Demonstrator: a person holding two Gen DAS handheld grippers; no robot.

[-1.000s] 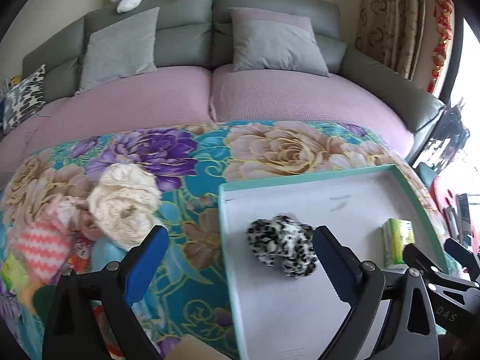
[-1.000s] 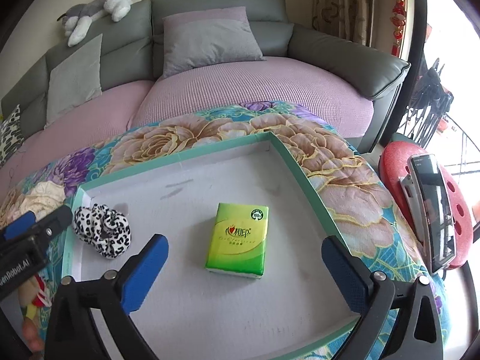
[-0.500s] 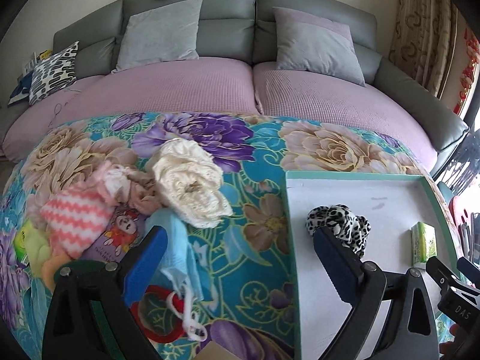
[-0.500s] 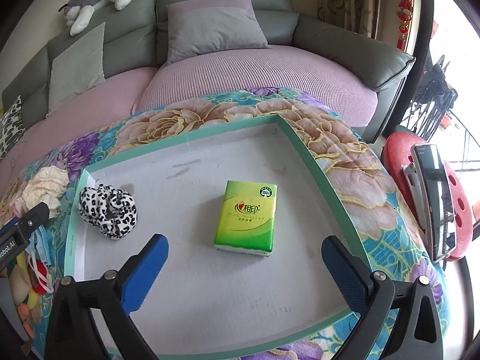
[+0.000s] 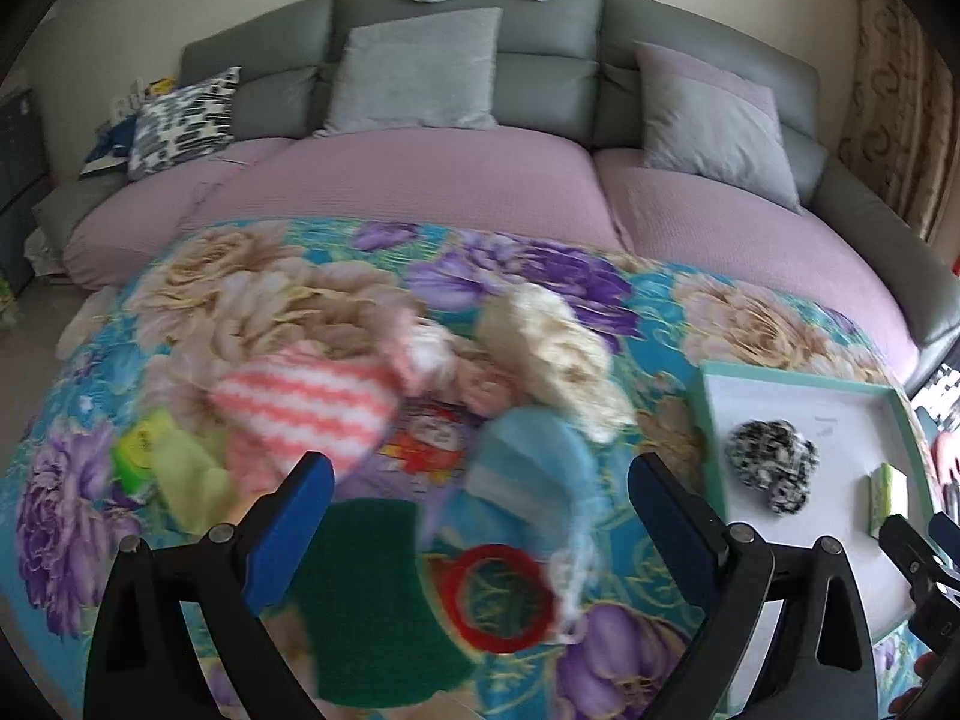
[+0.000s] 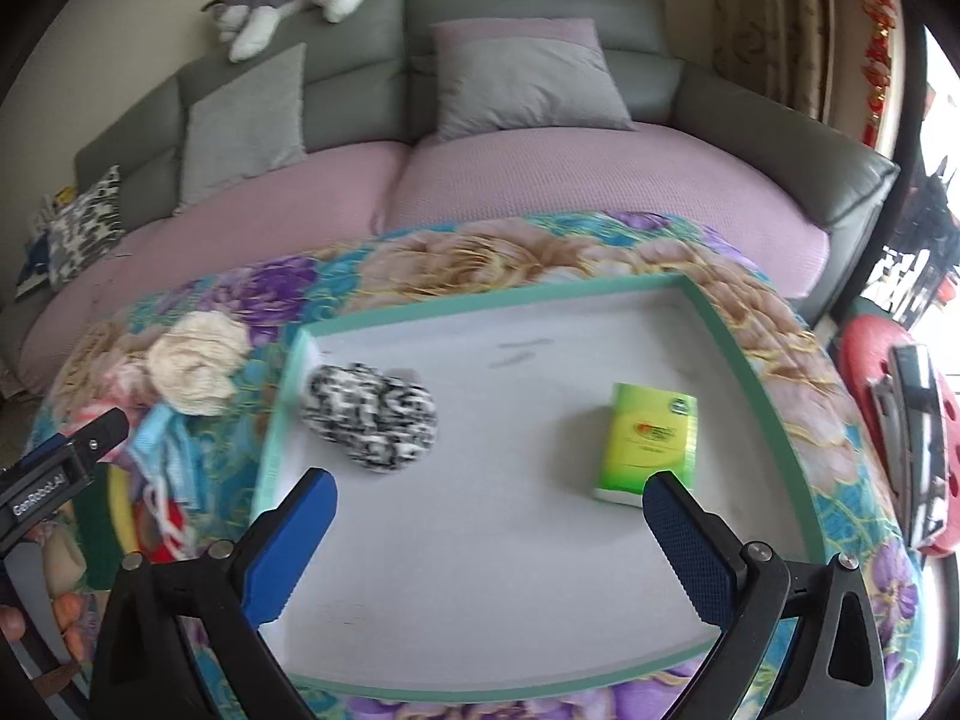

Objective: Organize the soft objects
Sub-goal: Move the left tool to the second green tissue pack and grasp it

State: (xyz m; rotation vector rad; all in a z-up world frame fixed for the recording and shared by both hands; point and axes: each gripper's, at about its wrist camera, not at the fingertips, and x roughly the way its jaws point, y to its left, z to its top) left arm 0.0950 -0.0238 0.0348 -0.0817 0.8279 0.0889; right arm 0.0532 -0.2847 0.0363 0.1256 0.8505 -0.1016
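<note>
Tray [image 6: 762, 384] holds two things: one leopard-print scrunchie [image 6: 369, 420], one green tissue pack [image 6: 651, 441], both ahead of right gripper [image 6: 489, 531], released, empty. Left gripper [image 5: 480, 513], spread wide, empty, hovers over loose pile on table: one cream scrunchie [image 5: 549, 354], one pink-striped piece [image 5: 306, 411], one blue mask [image 5: 522, 474], one red ring [image 5: 501, 597], one green pad [image 5: 372, 600].

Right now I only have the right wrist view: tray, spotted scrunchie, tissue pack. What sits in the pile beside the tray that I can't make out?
Observer: A pink-and-white striped knit piece lies on the pile's left side, outside your view.
Operator: Is the left gripper carrying anything?
Observer: No. The left gripper is open and empty, its fingers spread wide, with a blue cloth and a red ring showing between them.
Operator: Anything closer to it?
Observer: A dark green pad lies on the floral cover, close to its left finger.
</note>
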